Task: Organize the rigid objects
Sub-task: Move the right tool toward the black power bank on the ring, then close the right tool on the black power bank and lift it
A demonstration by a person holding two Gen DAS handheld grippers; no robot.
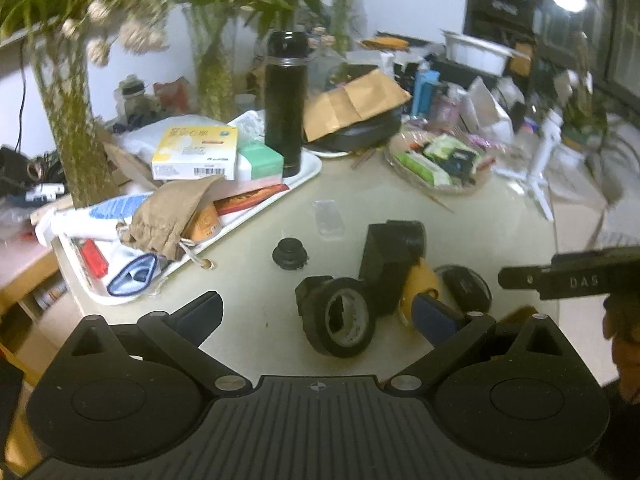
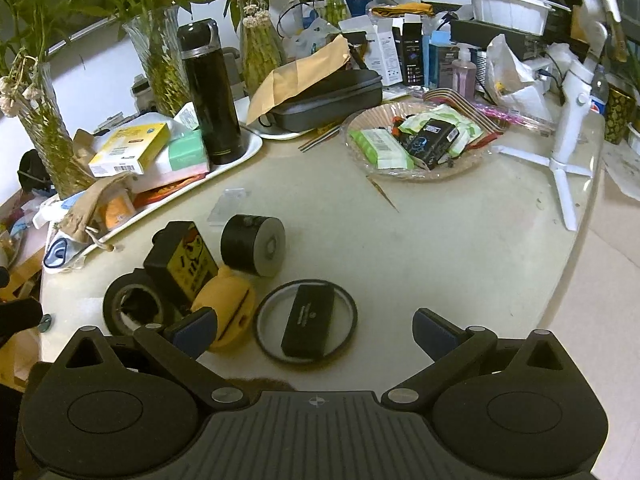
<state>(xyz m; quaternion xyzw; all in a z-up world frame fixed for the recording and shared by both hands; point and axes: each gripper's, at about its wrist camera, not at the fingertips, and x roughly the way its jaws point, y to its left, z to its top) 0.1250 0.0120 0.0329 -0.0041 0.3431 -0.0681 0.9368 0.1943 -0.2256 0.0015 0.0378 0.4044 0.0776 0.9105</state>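
A: Nearest the lens: left gripper (image 1: 318, 314), fingers spread wide, empty, hovering just short of the black tape roll (image 1: 340, 326), which sits between them at 12 o'clock.

B: And L to R from there?

A: Small black knob (image 1: 291, 255) at 11, alone on the worktop (image 1: 472, 216). Tape roll, touching a black boxy block (image 1: 386, 268) behind it. Yellow round thing (image 1: 420, 284) at 1, then a round lid w/ a black bar (image 2: 307, 326) lying on it.

B: Right gripper?

A: Right gripper (image 2: 314, 332) is also spread, nothing held, lid straight ahead at 12. Black cylinder (image 2: 253, 243) on its side at 11.

B: Step?

A: Looks like pre-grasp, nothing picked yet. White tray (image 1: 308, 170) at 10–11 is prob. the drop spot, can't be sure.

B: Next?

A: I'd say lower left fingers astride the roll's wall and close. It leans on the block, so lift straight up or the pile shifts.
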